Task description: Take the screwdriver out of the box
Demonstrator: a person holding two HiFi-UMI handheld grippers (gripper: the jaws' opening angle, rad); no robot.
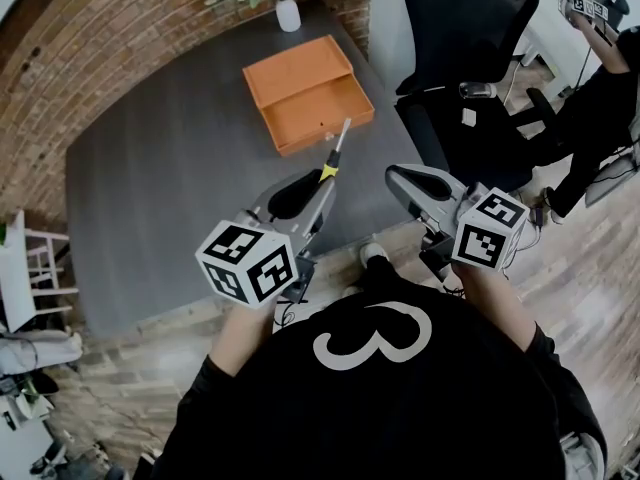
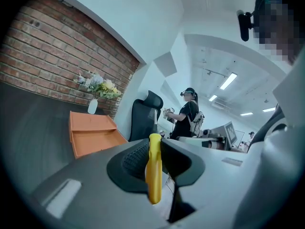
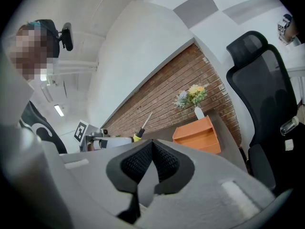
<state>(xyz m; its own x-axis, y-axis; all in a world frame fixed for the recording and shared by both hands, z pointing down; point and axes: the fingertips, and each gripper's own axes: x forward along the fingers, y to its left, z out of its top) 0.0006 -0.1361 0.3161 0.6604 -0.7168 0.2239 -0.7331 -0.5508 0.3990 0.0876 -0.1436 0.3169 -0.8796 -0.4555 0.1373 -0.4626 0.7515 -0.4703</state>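
Note:
The screwdriver [image 1: 334,154], with a yellow and black handle and a thin metal shaft, is in the air over the near part of the dark table [image 1: 160,188]. My left gripper [image 1: 326,174] is shut on its handle. In the left gripper view the yellow handle [image 2: 153,168] stands upright between the pads. The orange box [image 1: 310,93] lies open on the table beyond the shaft tip, and nothing shows inside it. My right gripper [image 1: 393,175] hangs to the right, off the table edge, shut with nothing between its jaws [image 3: 152,145]. From the right gripper view I see the screwdriver [image 3: 142,127] and the box [image 3: 198,135].
A white vase with flowers [image 1: 288,13] stands at the table's far edge against the brick wall. A black office chair [image 1: 465,48] is right of the table. Another person [image 1: 600,98] with grippers stands at the far right. A white shelf [image 1: 25,268] is at the left.

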